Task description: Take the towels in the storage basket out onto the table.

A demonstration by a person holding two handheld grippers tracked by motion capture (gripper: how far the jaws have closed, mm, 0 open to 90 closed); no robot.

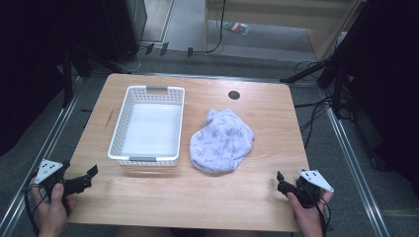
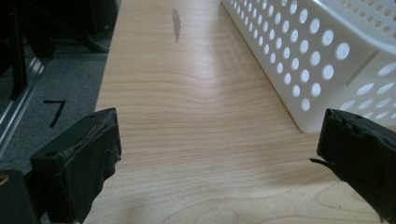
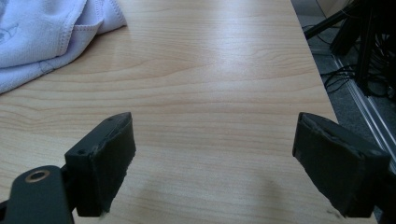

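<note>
At the near left corner of the table [image 1: 197, 192] we hold the left gripper [image 1: 85, 178], its jaws spread wide and pinching nothing. Its own view brings out what the high view barely hints at: a grey streak [image 2: 176, 24] on the wood far ahead, the floor strip past the table's left edge, and the basket [image 2: 322, 56] wall with its rows of round holes at the right. Bare wood runs between that edge and the basket.

From above, we see the basket [image 1: 148, 126] standing left of centre, white and with nothing in it, its long sides running near to far. Just right of it, apart from it, the cloth [image 1: 222, 140] lies crumpled, pale with a small butterfly print. A dark round hole [image 1: 233, 95] sits beyond the cloth, near the far edge.

At the near right corner we hold the right gripper [image 1: 280, 181], jaws likewise spread and with nothing between them. Its view shows the cloth's [image 3: 51, 32] stitched hem at far left, open wood ahead, and the table's right edge with cables on the floor beyond.
</note>
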